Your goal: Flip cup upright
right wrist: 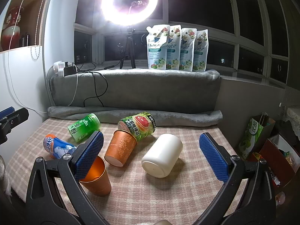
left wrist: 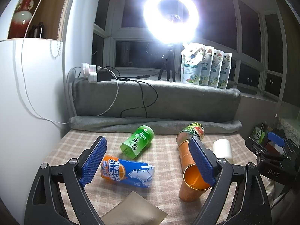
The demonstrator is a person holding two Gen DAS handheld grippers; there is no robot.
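Two grippers are held wide open, nothing gripped: left gripper [left wrist: 148, 161], right gripper [right wrist: 159, 154]. One orange cup [right wrist: 96, 178] is seen upright on the checked cloth [right wrist: 150, 196], another orange cup [right wrist: 121, 148] lying beside it.

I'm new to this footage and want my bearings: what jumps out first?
A glaring ring light on a tripod dominates the windowsill at the back, with four refill pouches lined up to its right. On the checked tablecloth below, cups and bottles lie toppled: a white cup on its side in the middle and a patterned orange cup beside it, while one plain orange cup stands upright at front left.
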